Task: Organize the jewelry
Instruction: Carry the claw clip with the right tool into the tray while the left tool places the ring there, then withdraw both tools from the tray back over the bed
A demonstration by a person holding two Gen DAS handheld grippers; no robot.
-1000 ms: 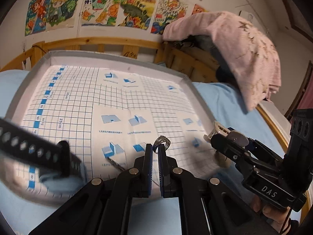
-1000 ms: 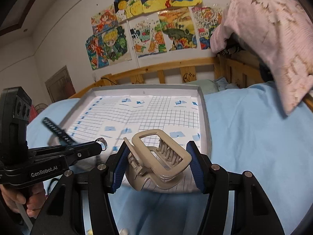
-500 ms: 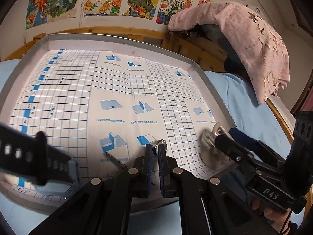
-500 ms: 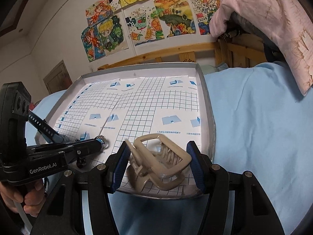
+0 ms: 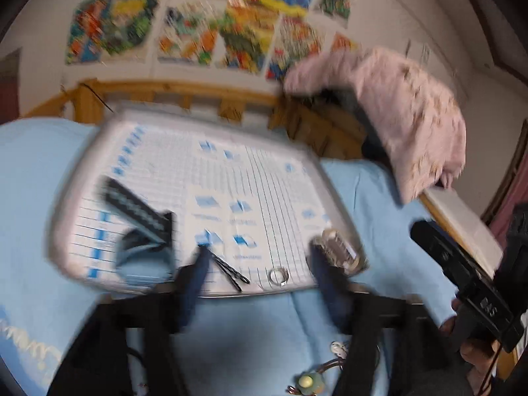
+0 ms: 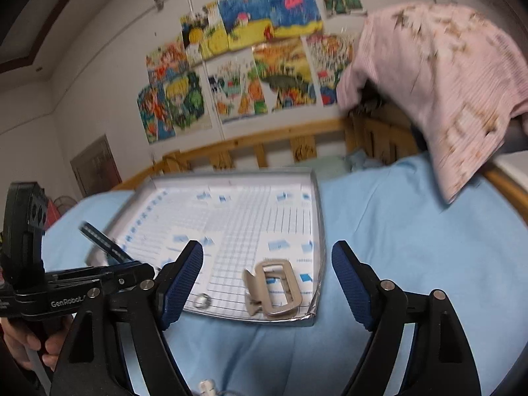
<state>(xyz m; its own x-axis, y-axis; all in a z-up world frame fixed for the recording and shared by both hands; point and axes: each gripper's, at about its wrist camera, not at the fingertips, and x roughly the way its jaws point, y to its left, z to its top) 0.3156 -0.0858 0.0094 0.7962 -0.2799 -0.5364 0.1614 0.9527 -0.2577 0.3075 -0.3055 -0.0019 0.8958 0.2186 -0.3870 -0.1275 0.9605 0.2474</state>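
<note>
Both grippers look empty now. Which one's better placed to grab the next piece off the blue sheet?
Left, probably. The left gripper is open, and its view shows loose pieces on the blue sheet right beneath its fingers. The right gripper, also open, sees only one small white piece at the frame's edge.

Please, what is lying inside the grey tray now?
Inside the tray, on its grid paper, lie a beige hair claw, a silver ring, a black hairpin and a black watch strap. Blur hides what is under the strap.
</note>
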